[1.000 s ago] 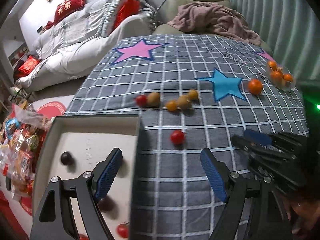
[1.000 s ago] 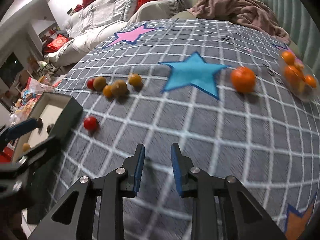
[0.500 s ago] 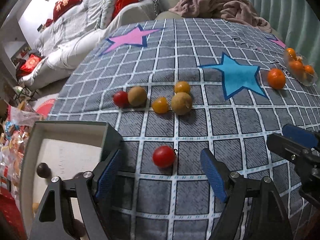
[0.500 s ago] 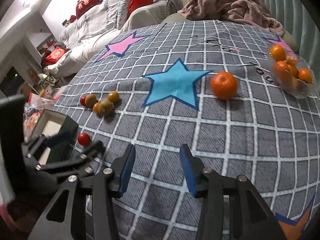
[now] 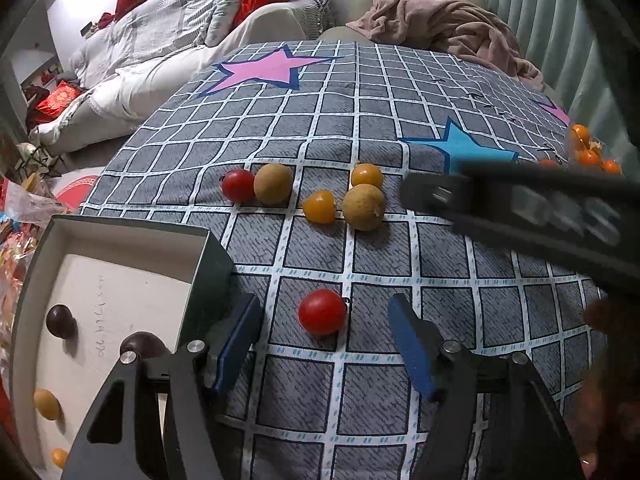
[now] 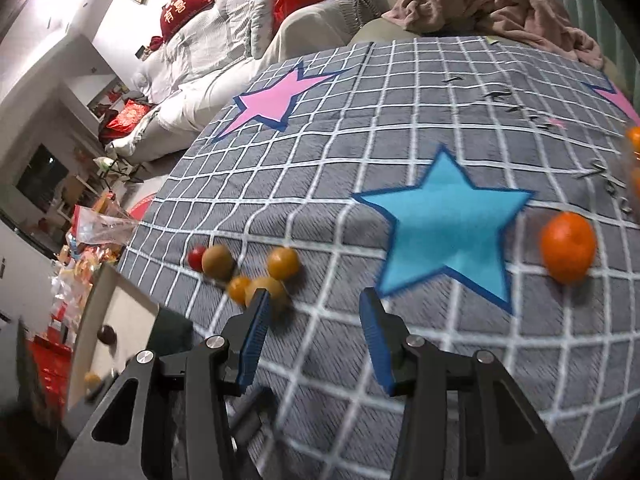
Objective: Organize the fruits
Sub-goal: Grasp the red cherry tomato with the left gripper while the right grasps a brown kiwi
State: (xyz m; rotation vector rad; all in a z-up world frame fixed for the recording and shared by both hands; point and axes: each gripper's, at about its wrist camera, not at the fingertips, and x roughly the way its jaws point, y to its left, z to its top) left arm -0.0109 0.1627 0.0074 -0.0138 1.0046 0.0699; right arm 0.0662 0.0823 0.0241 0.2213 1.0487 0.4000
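My left gripper [image 5: 322,334] is open, its blue pads on either side of a red cherry tomato [image 5: 322,312] on the checked tablecloth. Beyond it lie another red tomato [image 5: 238,185], two brown round fruits [image 5: 273,183] [image 5: 364,207] and two yellow-orange tomatoes [image 5: 319,207] [image 5: 367,175]. A white-lined box [image 5: 116,300] at the left holds dark and yellow fruits. My right gripper [image 6: 316,320] is open and empty, its left pad close to the same fruit cluster [image 6: 262,280]. An orange [image 6: 568,246] lies at the right.
A clear container of small oranges [image 5: 592,150] stands at the table's far right edge. The right gripper's arm [image 5: 532,208] crosses the left wrist view. A sofa with cushions and a pink blanket lie behind the table. Snack bags lie on the floor at the left.
My left gripper has moved forward so the red tomato now lies between its pads. My right gripper has opened wider and swung left toward the fruit cluster.
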